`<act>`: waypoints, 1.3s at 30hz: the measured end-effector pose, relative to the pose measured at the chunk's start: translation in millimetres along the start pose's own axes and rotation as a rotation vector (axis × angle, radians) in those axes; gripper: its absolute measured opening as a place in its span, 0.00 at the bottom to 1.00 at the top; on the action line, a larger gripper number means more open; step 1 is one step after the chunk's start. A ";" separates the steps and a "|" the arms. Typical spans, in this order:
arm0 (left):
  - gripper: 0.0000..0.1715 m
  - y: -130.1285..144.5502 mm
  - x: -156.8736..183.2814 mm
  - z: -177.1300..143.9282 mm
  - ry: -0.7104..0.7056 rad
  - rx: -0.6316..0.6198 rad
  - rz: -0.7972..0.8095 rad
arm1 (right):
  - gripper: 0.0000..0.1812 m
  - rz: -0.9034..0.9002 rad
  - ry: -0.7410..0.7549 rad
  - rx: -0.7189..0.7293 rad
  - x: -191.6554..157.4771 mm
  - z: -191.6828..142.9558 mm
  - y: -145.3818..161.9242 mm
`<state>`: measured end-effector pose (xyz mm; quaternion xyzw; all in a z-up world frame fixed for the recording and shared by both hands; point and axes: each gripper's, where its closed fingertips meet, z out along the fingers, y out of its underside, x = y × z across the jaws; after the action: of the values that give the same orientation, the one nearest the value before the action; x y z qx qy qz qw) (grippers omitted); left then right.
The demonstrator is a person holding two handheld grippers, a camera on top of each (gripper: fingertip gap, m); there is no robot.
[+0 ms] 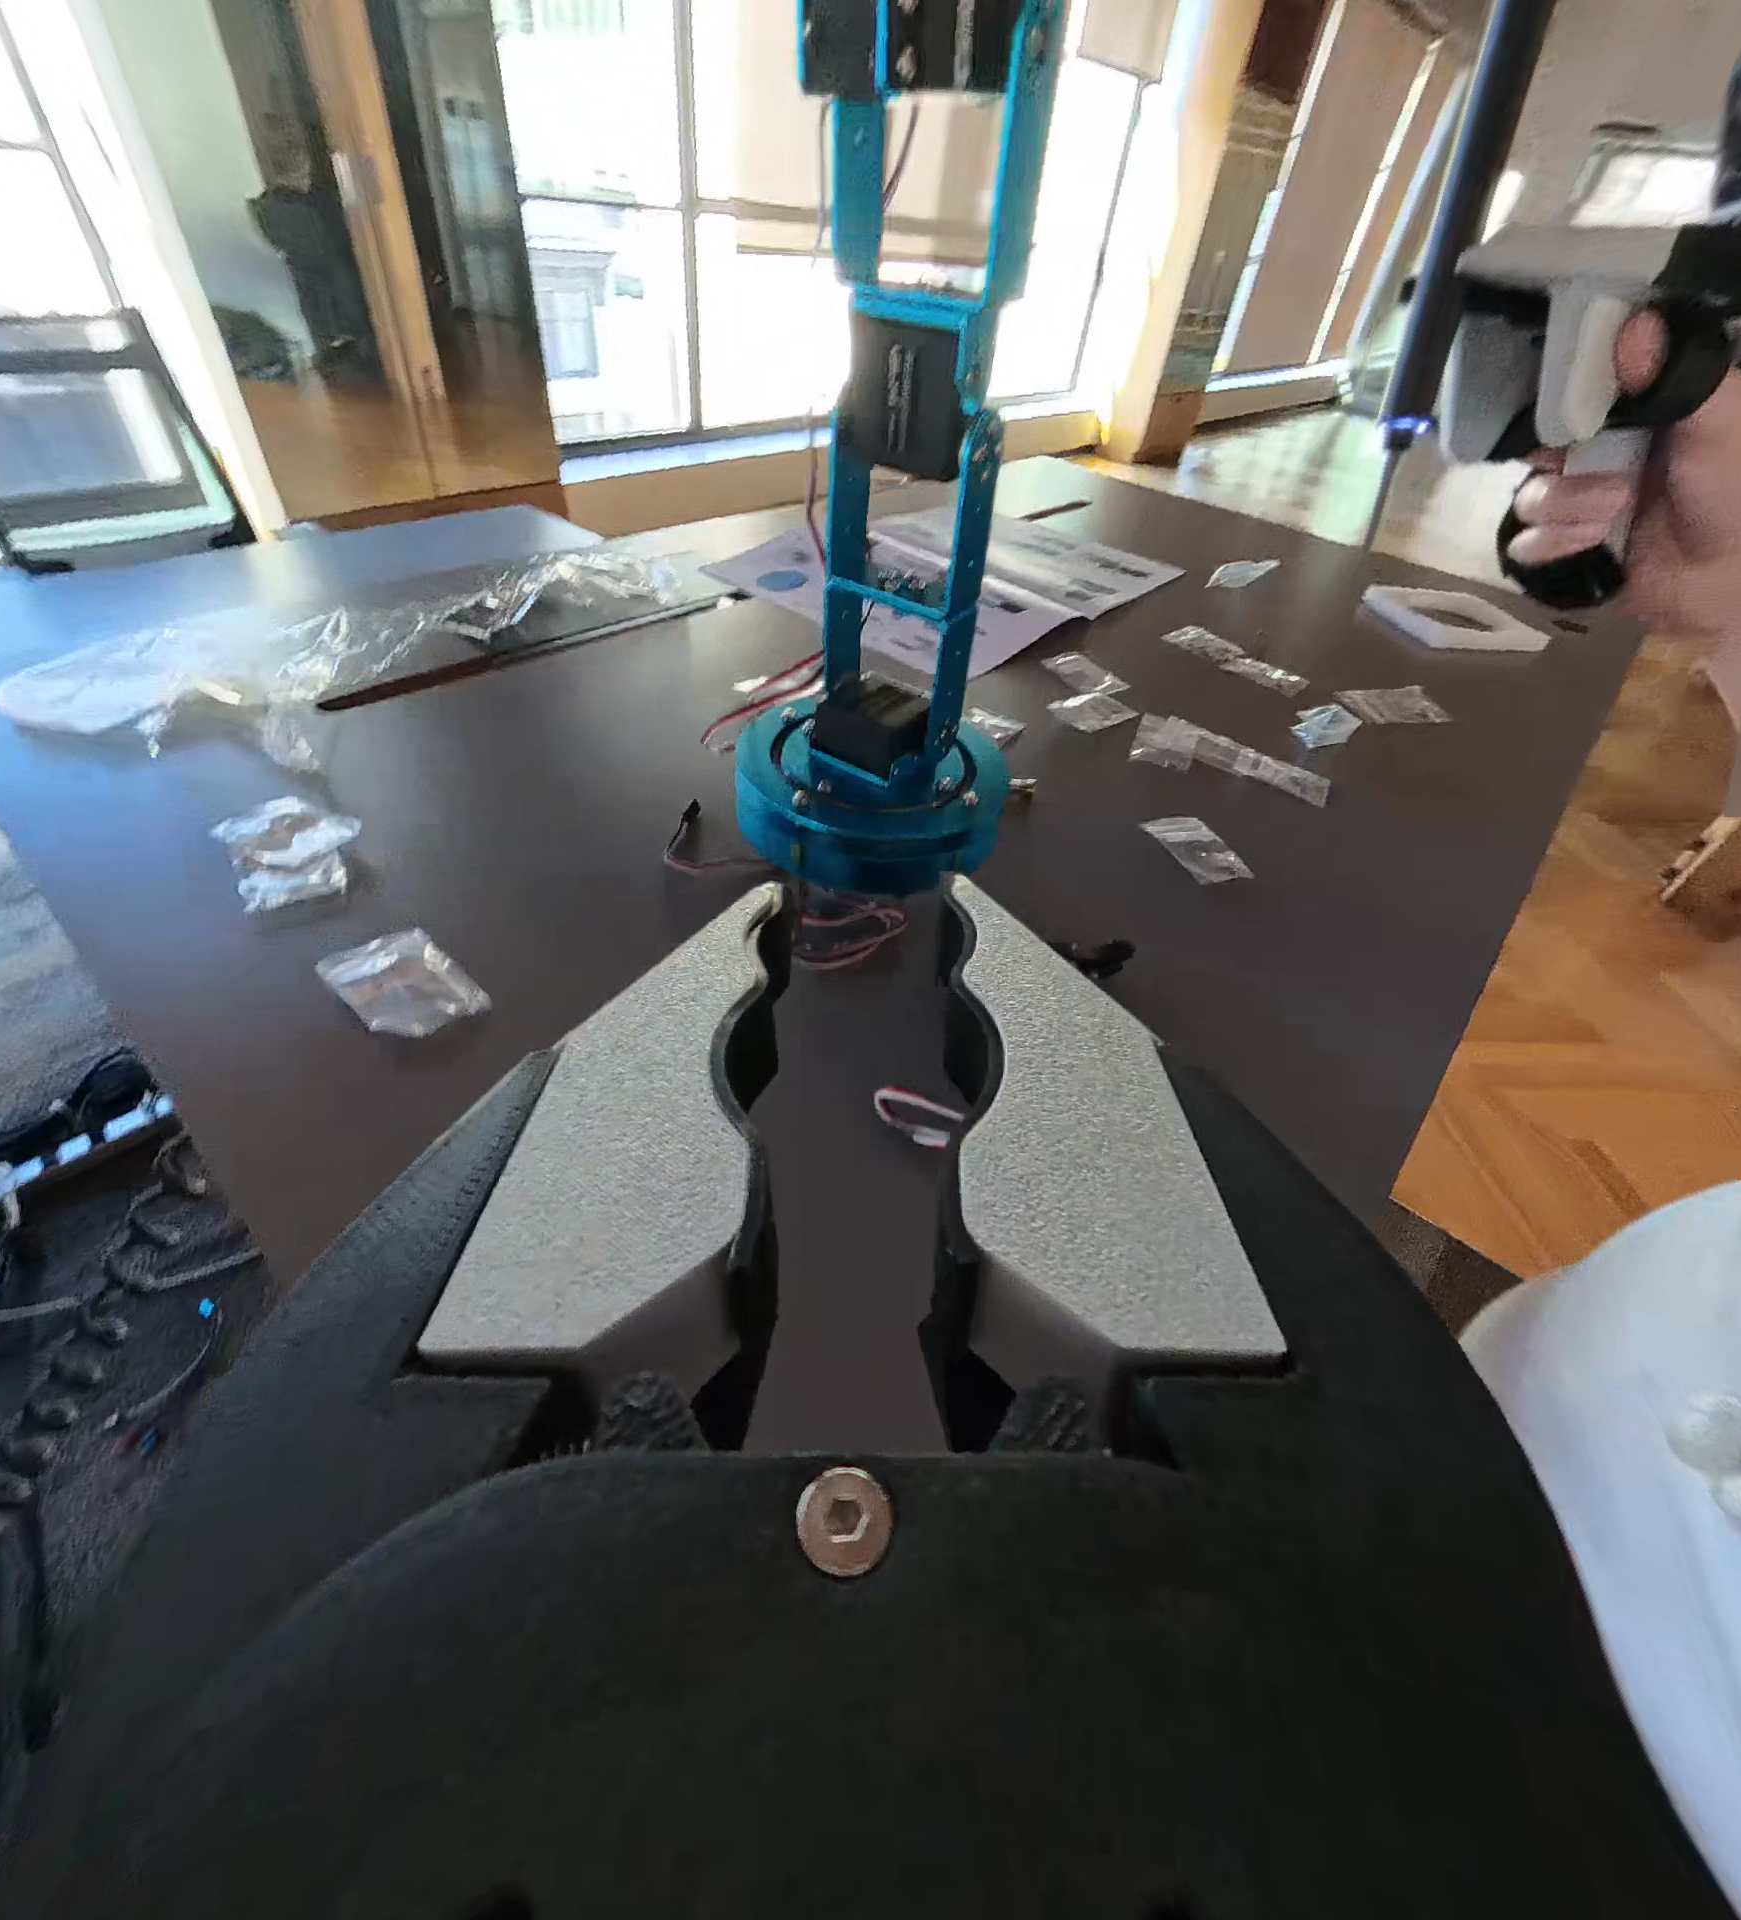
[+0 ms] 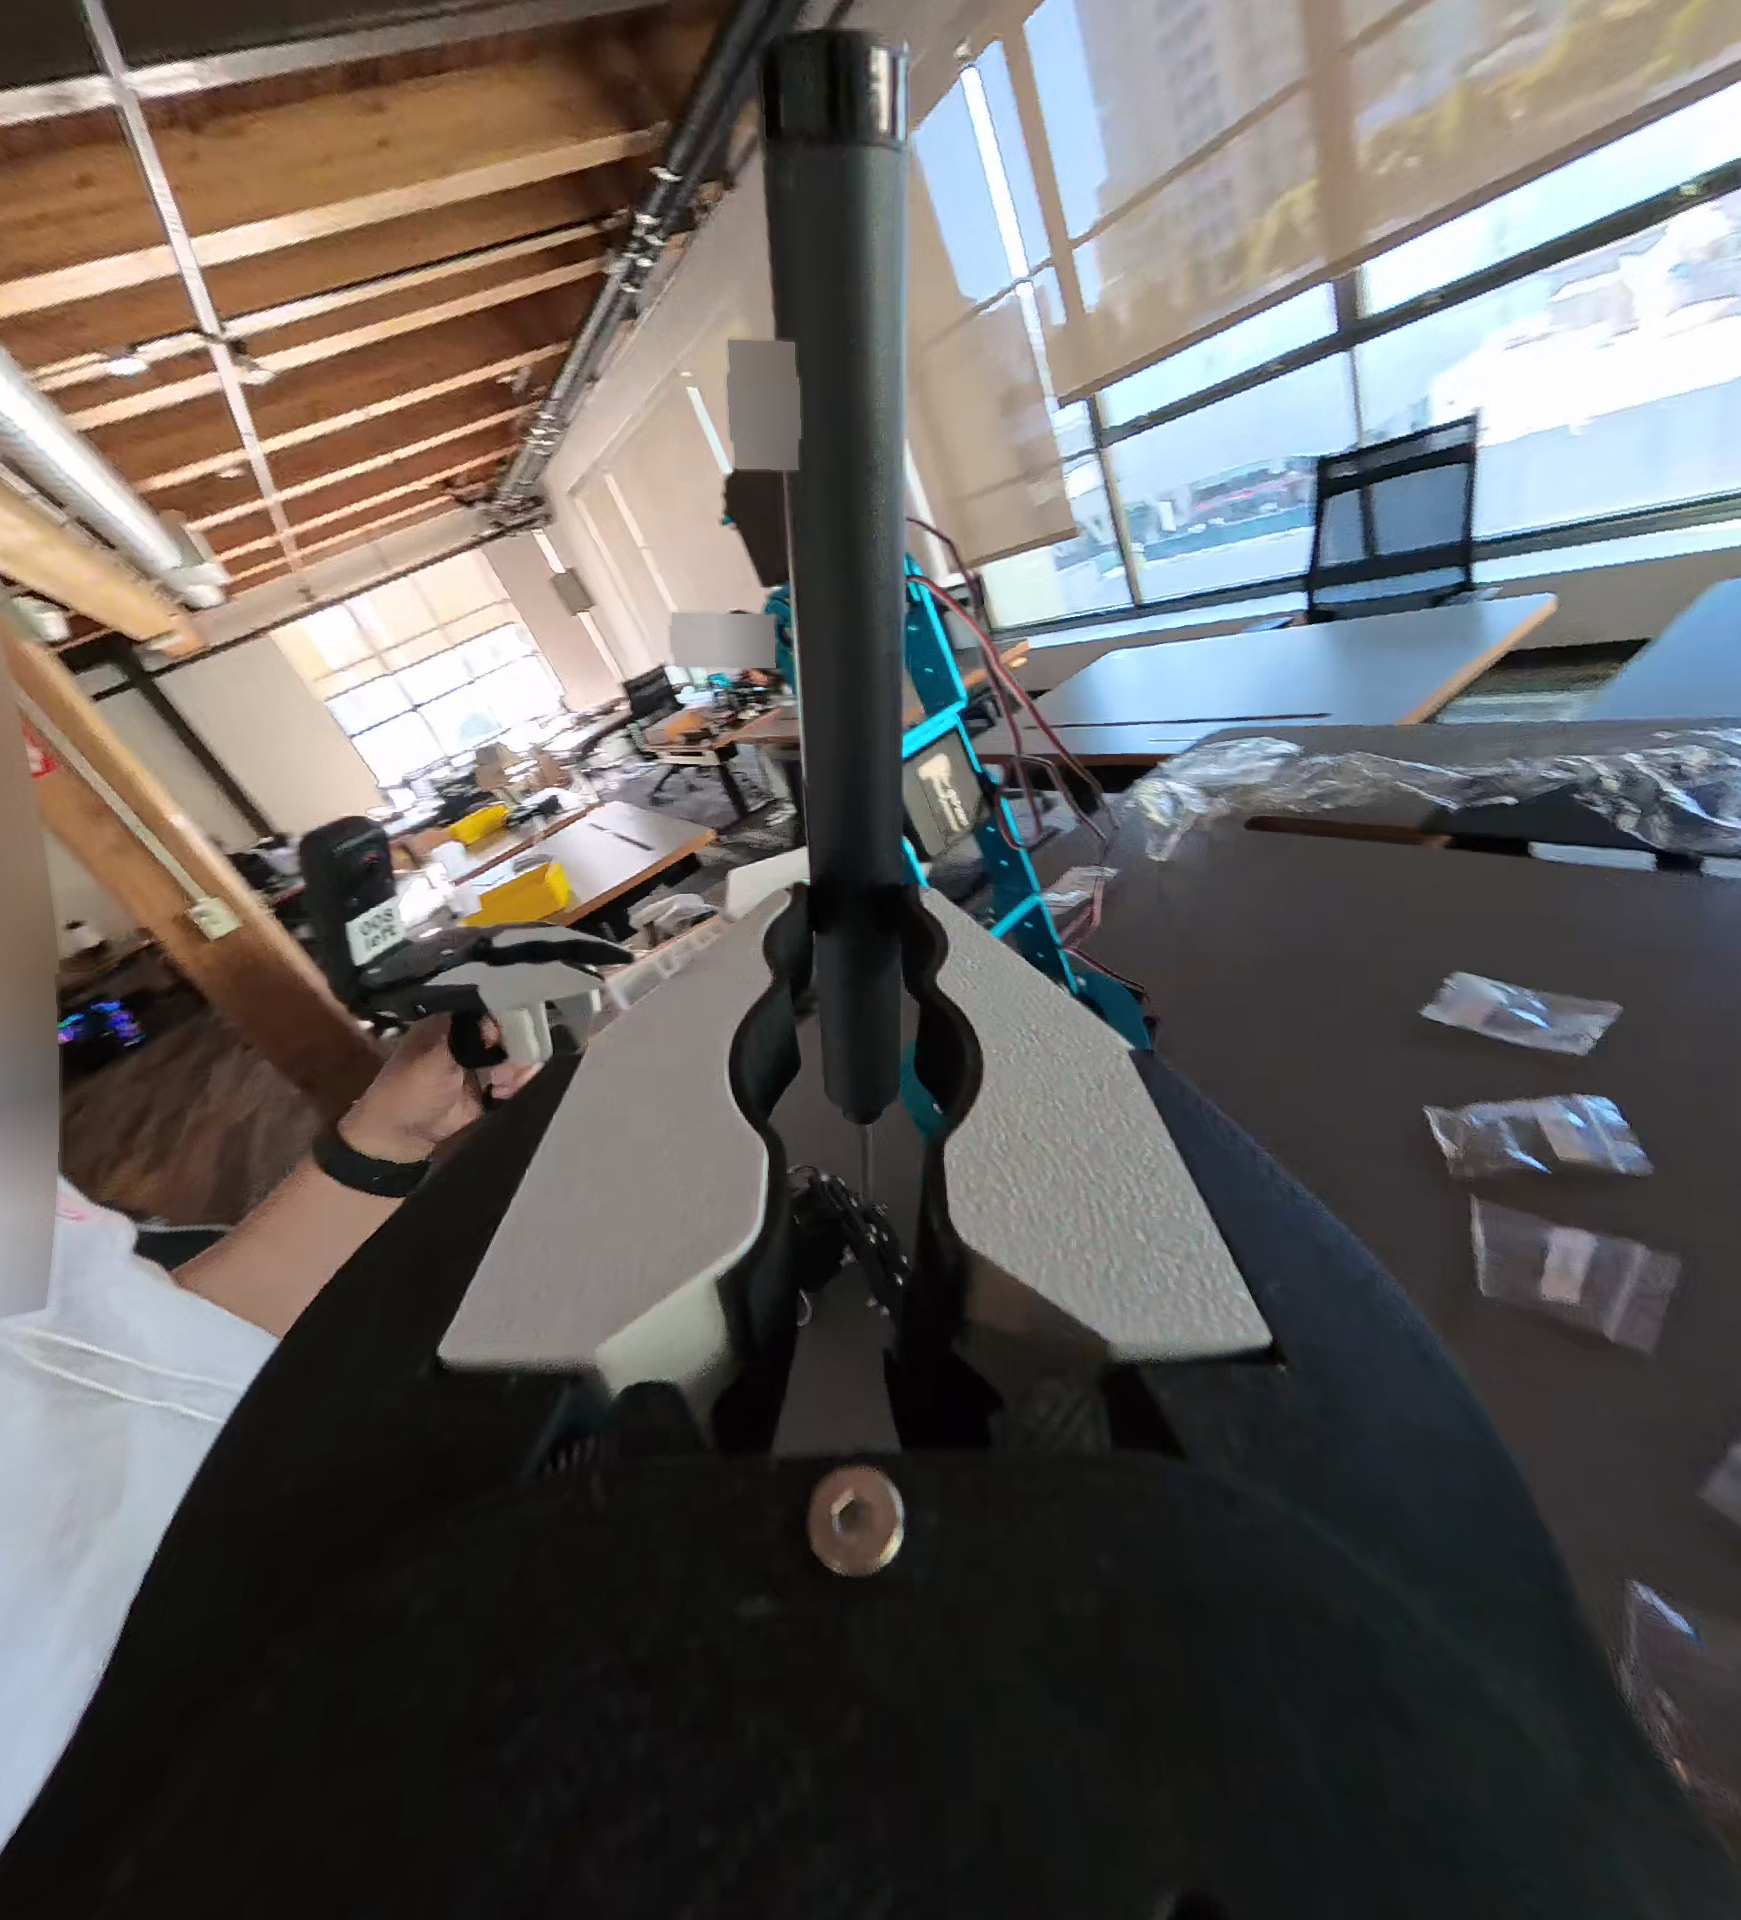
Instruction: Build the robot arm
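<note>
A blue metal robot arm [image 1: 902,582] with black servos stands upright on a round blue base [image 1: 871,821] on the dark table [image 1: 533,810]. My left gripper [image 1: 861,899] sits low in front of it, fingertips on either side of the clear lower part under the base, seemingly pressing it. My right gripper [image 2: 855,904] is shut on a dark grey pen-shaped electric screwdriver [image 2: 845,520], thin bit pointing back toward the camera. In the left wrist view it [image 1: 1500,384] hovers high at the right, the screwdriver [image 1: 1448,208] pointing down. The blue arm [image 2: 959,748] stands just behind the screwdriver.
Several small clear bags [image 1: 1193,847] lie right of the arm, more to the left [image 1: 398,977]. A printed sheet [image 1: 1042,582], a white foam piece [image 1: 1453,618] and crumpled plastic wrap [image 1: 430,623] lie farther back. A loose servo lead [image 1: 913,1117] lies between my fingers. The table edge runs along the right. About 30 cm separates my left fingertips from my right.
</note>
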<state>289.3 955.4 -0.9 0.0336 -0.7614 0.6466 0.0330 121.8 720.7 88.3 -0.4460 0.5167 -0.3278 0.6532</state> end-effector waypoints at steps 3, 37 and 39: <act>0.12 -15.6 11.5 15.2 0.094 0.080 -0.006 | 0.08 -0.013 0.114 0.026 4.4 -24.2 -4.3; 0.06 8.2 376.5 383.5 0.409 -0.332 -0.300 | 0.08 -0.137 0.408 -1.111 284.1 -414.8 70.3; 0.06 3.9 374.6 394.8 0.433 -0.317 -0.303 | 0.08 -0.138 0.383 -1.096 288.8 -410.5 76.6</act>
<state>-86.7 563.3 -33.5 0.0028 -0.8143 0.4997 0.2954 -205.3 393.5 -120.8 -0.6842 0.6895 -0.1296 0.1993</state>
